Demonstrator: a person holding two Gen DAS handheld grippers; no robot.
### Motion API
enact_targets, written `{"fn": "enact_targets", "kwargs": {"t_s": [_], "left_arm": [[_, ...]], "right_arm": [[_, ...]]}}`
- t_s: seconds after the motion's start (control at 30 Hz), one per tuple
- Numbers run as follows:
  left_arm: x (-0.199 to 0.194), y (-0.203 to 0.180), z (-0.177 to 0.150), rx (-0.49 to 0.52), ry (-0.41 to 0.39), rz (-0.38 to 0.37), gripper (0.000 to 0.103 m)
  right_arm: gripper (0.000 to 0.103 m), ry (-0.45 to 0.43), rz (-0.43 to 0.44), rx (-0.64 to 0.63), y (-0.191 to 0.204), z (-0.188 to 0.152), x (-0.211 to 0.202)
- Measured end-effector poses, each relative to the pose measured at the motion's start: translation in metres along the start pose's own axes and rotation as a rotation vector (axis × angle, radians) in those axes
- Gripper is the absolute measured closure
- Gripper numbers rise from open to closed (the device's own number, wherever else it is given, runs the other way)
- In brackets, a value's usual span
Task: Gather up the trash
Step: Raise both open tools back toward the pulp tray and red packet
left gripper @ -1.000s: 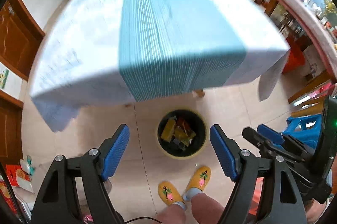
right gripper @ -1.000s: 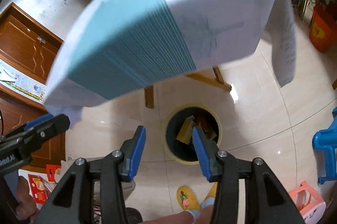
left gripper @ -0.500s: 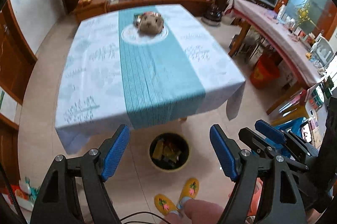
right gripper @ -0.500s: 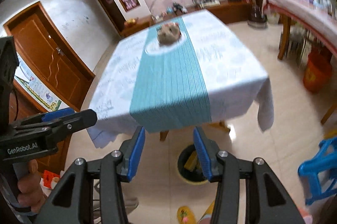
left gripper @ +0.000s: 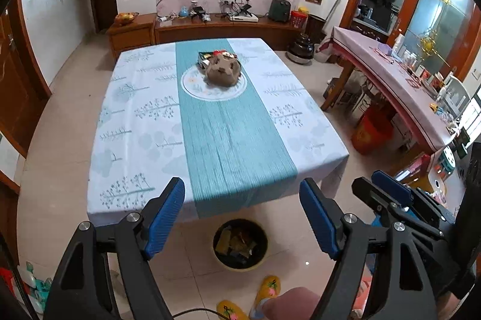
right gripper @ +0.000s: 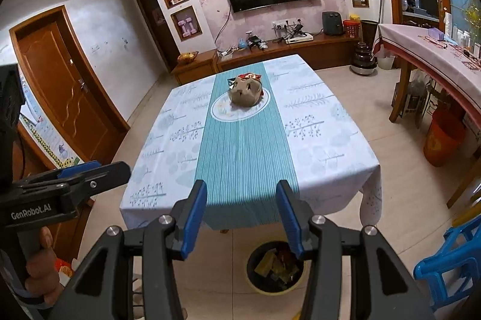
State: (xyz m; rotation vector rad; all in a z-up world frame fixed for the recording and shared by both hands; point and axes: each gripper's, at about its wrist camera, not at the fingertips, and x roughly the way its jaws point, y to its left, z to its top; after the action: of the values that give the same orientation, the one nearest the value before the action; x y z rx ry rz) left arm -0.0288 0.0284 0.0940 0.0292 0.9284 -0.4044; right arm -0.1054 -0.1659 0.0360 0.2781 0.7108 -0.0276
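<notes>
Left gripper (left gripper: 242, 217): I see its jaws spread wide, nothing between the blue pads.
Right gripper (right gripper: 242, 219): jaws parted, empty.
Trash bin (left gripper: 240, 244): on the floor just below the table's near edge, wrappers inside.
Crumpled brown paper (left gripper: 224, 69): on the white round mat, far half of the table (left gripper: 135, 121), with wrappers just behind it.
Person: yellow slippers (left gripper: 267, 288) beside the bin.
</notes>
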Motion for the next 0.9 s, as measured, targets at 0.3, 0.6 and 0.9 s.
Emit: {"fn": "enact_targets", "kwargs": {"t_s": [0.3, 0.6, 0.9], "left_arm": [[0.031, 0.028, 0.035, -0.046, -0.03, 0.069, 0.026], [0.113, 0.05, 0.108, -0.175, 0.039, 0.129, 0.026], [0.25, 0.037, 0.206, -0.199, 0.158, 0.2, 0.026]], "right_arm": [[0.055, 0.026, 0.024, -0.009, -0.005, 0.03, 0.048], [0.055, 0.135, 0.108, -0.083, -0.025, 0.096, 0.151], [0.055, 0.253, 0.19, -0.131, -0.067, 0.18, 0.264]]}}
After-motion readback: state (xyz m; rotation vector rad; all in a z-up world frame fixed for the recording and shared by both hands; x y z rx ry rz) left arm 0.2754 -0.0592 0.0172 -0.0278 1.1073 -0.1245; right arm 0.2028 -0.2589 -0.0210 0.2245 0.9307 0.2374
